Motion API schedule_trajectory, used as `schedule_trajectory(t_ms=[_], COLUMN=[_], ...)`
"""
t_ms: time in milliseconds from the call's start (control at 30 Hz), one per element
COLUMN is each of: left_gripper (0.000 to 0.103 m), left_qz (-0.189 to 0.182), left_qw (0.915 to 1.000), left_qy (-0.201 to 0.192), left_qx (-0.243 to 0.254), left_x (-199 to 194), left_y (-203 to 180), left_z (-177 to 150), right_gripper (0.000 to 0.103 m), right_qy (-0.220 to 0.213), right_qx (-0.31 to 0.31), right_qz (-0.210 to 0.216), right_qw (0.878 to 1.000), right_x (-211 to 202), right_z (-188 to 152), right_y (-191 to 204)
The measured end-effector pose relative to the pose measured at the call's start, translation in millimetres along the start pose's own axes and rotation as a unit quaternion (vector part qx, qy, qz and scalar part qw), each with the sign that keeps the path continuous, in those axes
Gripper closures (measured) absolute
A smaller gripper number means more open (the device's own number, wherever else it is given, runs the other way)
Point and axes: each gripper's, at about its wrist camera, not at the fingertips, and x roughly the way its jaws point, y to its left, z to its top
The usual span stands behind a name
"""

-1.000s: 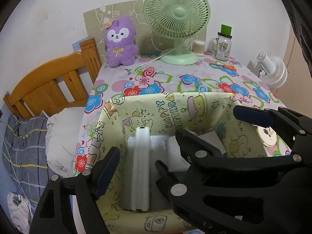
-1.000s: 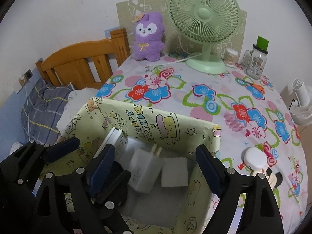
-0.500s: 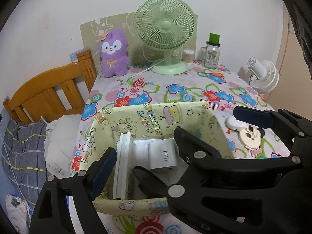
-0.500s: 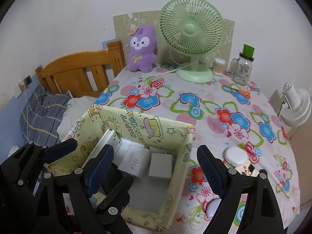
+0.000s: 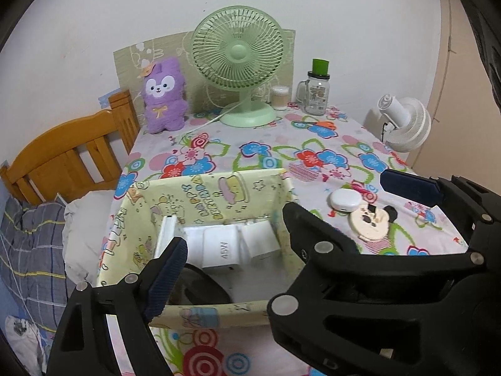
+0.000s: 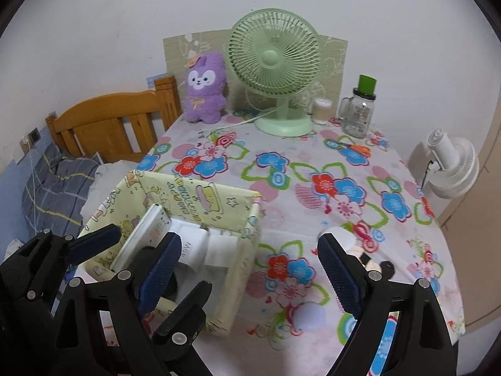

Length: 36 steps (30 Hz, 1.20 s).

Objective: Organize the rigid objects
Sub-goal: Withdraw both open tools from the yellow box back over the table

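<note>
A yellow cartoon-print box (image 5: 203, 188) (image 6: 200, 194) stands on the near left of the flowered table. It holds a white 45W charger (image 5: 219, 250), a second white adapter (image 5: 260, 241) (image 6: 219, 250) and a flat white slab (image 5: 166, 232) (image 6: 141, 241) leaning on its left wall. My left gripper (image 5: 250, 247) hangs open above the box's near side, with nothing between its fingers. My right gripper (image 6: 249, 274) is open over the box's right wall, also with nothing in it. A white round case (image 5: 344, 200) and a Mickey-shaped piece (image 5: 372, 219) (image 6: 372, 263) lie to the right of the box.
At the back stand a green fan (image 5: 238, 72), a purple plush (image 5: 164, 97), a glass mug jar (image 5: 316, 94) and a small cup (image 5: 279, 97). A white fan (image 6: 451, 163) sits off the right edge, a wooden bedhead (image 5: 69, 156) to the left. A pale round object (image 6: 310, 313) lies near the front.
Both grippers have drawn back and risen away from the box, so more of the table shows. The box and its contents have stayed where they were.
</note>
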Motion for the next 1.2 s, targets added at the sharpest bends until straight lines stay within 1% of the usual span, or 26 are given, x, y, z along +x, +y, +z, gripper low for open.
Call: schedule_trajectory(t_ms=[467, 700, 767, 900, 1200], left_gripper=[0.014, 0.014, 0.014, 0.014, 0.014], left_qz=[-0.014, -0.03, -0.035, -0.043, -0.047], left_qw=[0.9998, 0.9993, 0.9991, 0.9986, 0.9977], left_qy=[-0.008, -0.009, -0.007, -0.012, -0.019], left_qx=[0.015, 0.022, 0.024, 0.028, 0.045], left_x=[-11.8, -13.2, -14.4, -17.1, -17.2], left_y=[-33.8, -49.7, -55.2, -65.4, -88.2], left_z=[-0.6, 1.1, 1.9, 3.9, 7.1], right_gripper=[0.012, 0.012, 0.012, 0.012, 0.012], right_qy=[-0.016, -0.026, -0.035, -0.043, -0.054], right_qx=[0.004, 0.004, 0.003, 0.009, 0.018], right_qz=[-0.029, -0.045, -0.05, -0.051, -0.076], right_qw=[0.999, 0.999, 0.998, 0.998, 0.996], right_x=[-27.4, -37.9, -42.4, -48.9, -59.6], right_z=[-11.1, -15.2, -17.1, -19.2, -24.3], right_y=[-25.6, -39.5, -44.3, -53.9, -75.6])
